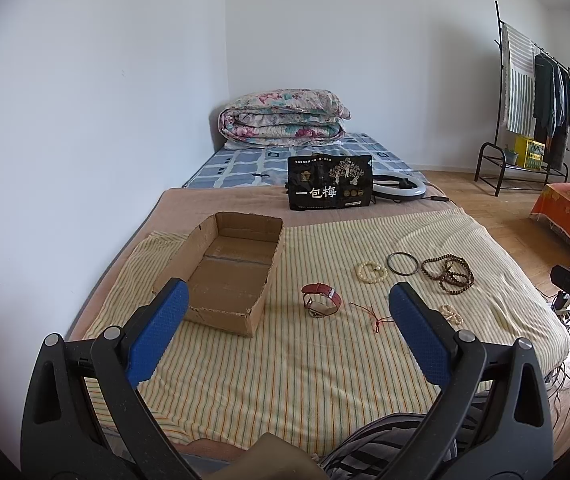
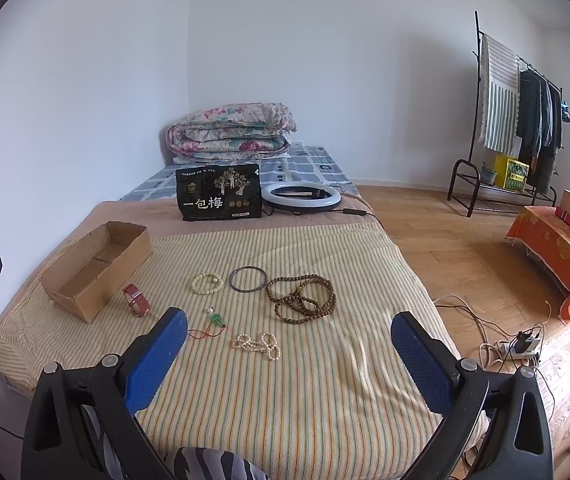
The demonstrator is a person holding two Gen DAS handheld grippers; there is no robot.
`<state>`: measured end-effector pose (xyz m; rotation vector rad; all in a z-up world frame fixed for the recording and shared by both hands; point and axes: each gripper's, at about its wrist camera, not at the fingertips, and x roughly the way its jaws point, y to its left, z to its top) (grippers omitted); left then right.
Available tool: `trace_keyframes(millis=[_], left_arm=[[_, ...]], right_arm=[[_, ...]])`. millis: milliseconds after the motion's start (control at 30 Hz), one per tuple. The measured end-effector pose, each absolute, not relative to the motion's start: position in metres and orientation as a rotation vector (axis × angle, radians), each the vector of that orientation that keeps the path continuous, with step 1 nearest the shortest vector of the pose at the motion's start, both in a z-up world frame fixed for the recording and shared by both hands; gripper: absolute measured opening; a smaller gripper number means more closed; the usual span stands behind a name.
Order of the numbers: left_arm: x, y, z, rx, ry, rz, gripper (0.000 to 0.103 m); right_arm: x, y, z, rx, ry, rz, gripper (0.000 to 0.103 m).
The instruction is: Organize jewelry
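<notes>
An empty cardboard box [image 1: 225, 272] [image 2: 97, 268] sits on the striped cloth at the left. Right of it lie a red-strap watch [image 1: 322, 300] [image 2: 136, 300], a cream bead bracelet [image 1: 371, 271] [image 2: 206, 283], a dark bangle [image 1: 402, 264] [image 2: 247, 279], a long brown bead string [image 1: 447, 273] [image 2: 301, 298], a red cord with a green charm [image 1: 375, 317] [image 2: 210, 326] and a small pearl strand [image 1: 450, 313] [image 2: 257, 345]. My left gripper [image 1: 287, 332] is open, held above the cloth short of the watch. My right gripper [image 2: 289, 356] is open above the cloth near the pearl strand.
A black snack bag [image 1: 329, 183] [image 2: 219, 192] and a ring light [image 1: 399, 187] [image 2: 301, 197] stand beyond the cloth, with a folded quilt [image 1: 283, 118] at the bed's head. A clothes rack [image 2: 517, 120], an orange-draped stand [image 2: 557, 248] and a power strip with cables [image 2: 519, 346] are on the floor to the right.
</notes>
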<state>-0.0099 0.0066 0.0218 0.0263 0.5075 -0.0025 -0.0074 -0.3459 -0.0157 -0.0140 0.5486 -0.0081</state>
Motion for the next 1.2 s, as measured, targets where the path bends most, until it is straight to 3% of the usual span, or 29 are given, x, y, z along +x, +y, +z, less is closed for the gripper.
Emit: trace_keyframes(millis=[1200], left_arm=[[0.047,0.01,-0.024,0.02,0.625,-0.032,0.102]], right_arm=[[0.027,-0.367,-0.034,-0.024,0.603,-0.065,0.103]])
